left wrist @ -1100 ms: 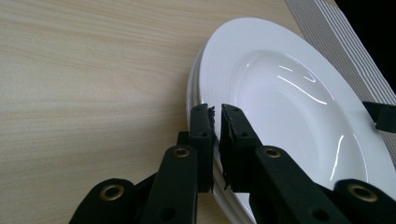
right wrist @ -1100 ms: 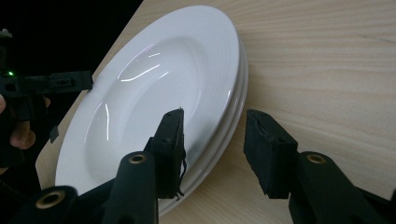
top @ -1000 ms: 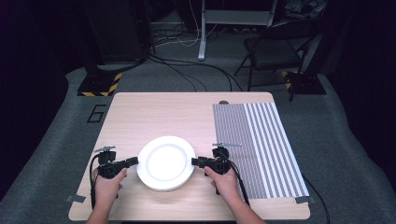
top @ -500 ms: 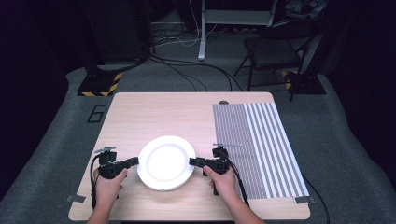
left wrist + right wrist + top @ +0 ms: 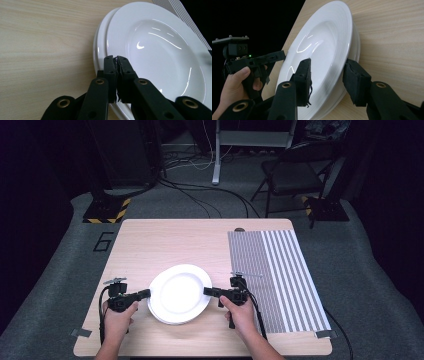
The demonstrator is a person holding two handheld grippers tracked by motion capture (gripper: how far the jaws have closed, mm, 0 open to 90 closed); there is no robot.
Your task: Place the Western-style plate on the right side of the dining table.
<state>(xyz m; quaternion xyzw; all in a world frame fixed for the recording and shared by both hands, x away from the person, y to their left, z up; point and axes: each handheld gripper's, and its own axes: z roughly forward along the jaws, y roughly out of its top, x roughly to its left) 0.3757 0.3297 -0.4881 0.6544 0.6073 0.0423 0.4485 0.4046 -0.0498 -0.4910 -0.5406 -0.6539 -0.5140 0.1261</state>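
Left gripper point(image 5: 144, 293): we see its jaws pressed together at the left rim of the plates point(image 5: 178, 294), with no gap between the tips; whether they pinch the rim we cannot tell.
Plates: we count two white ones stacked near the front of the table point(image 5: 165, 240), between our grippers; the top one sits slightly shifted.
Right gripper point(image 5: 207, 291): we see its jaws straddling the right rim of the stack, one above and one below, gripping it.
Mat point(image 5: 280, 270): striped, lying just right of that gripper.
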